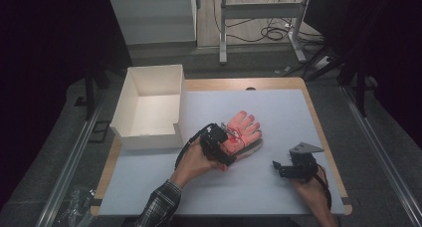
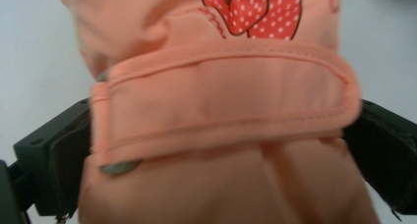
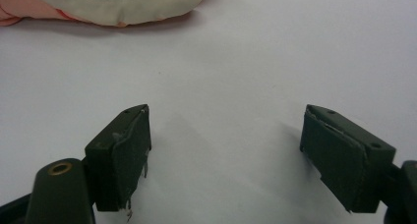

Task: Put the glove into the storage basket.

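The left tool (image 1: 220, 146) has its two black jaws on either side of the cuff of an orange glove (image 1: 241, 131). In the left gripper view the jaws sit at both ends of the glove's wrist strap (image 2: 221, 98) and seem to press it, so the tool looks clenched on the glove. The glove lies flat on the desk (image 1: 278, 112), right in front of this tool, with its fingers pointing away from it. It has a red spotted picture (image 2: 253, 10) on its back.

The glove is soft. If the tool lifts, the fingers may flop down and drag on the desk. The jaws hold only the cuff, so the cloth could slip out. A grey and cream edge (image 3: 128, 5) peeks out under the orange glove, perhaps a second glove, and it might get pulled along too.

The left hand (image 1: 191, 165) reaches forward, with its sleeve (image 1: 160, 204) low behind it. The right tool (image 1: 291, 168) rests low over bare desk, well to the side of the glove, jaws wide apart and holding nothing. A white box (image 1: 149, 107) sits open beyond the left tool
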